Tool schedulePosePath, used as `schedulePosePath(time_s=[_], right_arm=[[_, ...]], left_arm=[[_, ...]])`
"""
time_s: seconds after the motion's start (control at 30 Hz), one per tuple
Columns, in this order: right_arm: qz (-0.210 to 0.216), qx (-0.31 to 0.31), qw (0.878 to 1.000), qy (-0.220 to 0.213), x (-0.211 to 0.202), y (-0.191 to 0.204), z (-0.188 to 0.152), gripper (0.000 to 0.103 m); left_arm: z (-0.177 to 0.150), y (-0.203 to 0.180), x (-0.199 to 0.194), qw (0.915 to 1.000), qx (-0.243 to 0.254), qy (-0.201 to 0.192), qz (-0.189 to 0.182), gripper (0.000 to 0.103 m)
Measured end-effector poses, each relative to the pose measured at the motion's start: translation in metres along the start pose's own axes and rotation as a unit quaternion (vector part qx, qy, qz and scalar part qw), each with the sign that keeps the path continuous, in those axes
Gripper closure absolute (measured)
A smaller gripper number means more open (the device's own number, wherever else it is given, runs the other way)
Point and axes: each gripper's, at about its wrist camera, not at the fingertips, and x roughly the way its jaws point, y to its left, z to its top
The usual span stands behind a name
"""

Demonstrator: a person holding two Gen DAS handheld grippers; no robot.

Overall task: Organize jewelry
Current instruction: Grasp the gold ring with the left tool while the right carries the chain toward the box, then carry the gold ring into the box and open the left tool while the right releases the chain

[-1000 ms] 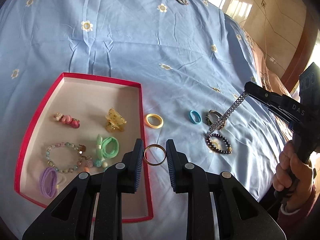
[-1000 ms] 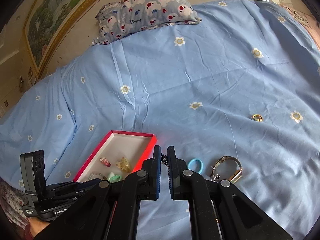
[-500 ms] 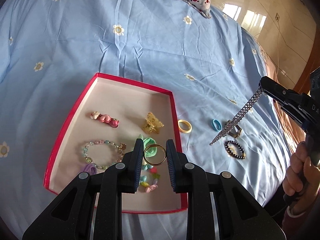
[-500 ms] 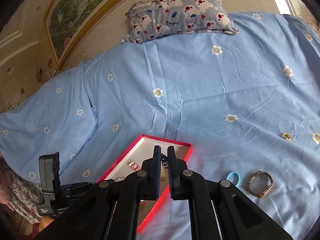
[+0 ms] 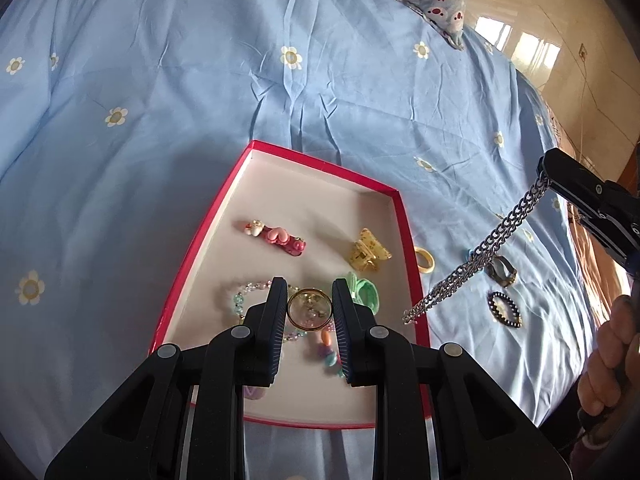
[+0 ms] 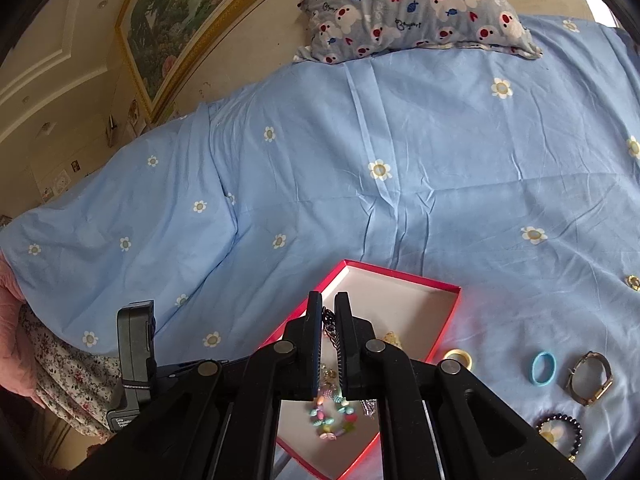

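Observation:
My left gripper [image 5: 309,307] is shut on a gold bangle [image 5: 309,307] and holds it above the red tray [image 5: 320,164] on the blue bed. My right gripper [image 6: 328,314] is shut on a silver chain [image 5: 480,258], which hangs down over the tray's right edge; in the right wrist view only a dark bit of the chain [image 6: 329,322] shows between the jaws. The tray [image 6: 400,274] holds a pink hair clip [image 5: 275,237], a yellow claw clip [image 5: 368,254], a green hair tie [image 5: 364,290] and beaded bracelets.
On the sheet right of the tray lie a yellow ring [image 5: 424,260], a blue hair tie [image 6: 543,367], a watch [image 6: 591,378] and a dark bead bracelet [image 6: 559,432]. A small gold piece [image 6: 634,282] lies farther right. A patterned pillow [image 6: 416,4] is at the bed's head.
Both grippers have moved left toward the tray. The bangle came from over the sheet to above the tray. The chain came off the sheet and now hangs at the tray's right edge.

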Motion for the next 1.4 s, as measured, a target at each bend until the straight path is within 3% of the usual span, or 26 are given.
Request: schedulePosePath(time_s=[0.37, 0.87, 1.3, 1.4], right_arm=[[0.001, 0.011, 0.998, 0.060, 0.045, -0.004, -0.034, 0.097], [-0.017, 0.034, 0.987, 0.154, 0.093, -0.029, -0.089, 0.097], [-0.027, 0.032, 0.982, 0.184, 0.104, -0.034, -0.100, 0.096], [-0.024, 0.033, 0.982, 0.185, 0.104, -0.034, -0.101, 0.092]], left_arm=[[-0.007, 0.023, 0.020, 0.9994, -0.010, 0.017, 0.028, 0.082], [-0.021, 0.031, 0.045, 0.9979, -0.008, 0.051, 0.038, 0.082], [-0.024, 0.025, 0.053, 0.9962, 0.017, 0.061, 0.059, 0.082], [-0.025, 0.023, 0.053, 0.9958, 0.021, 0.061, 0.064, 0.082]])
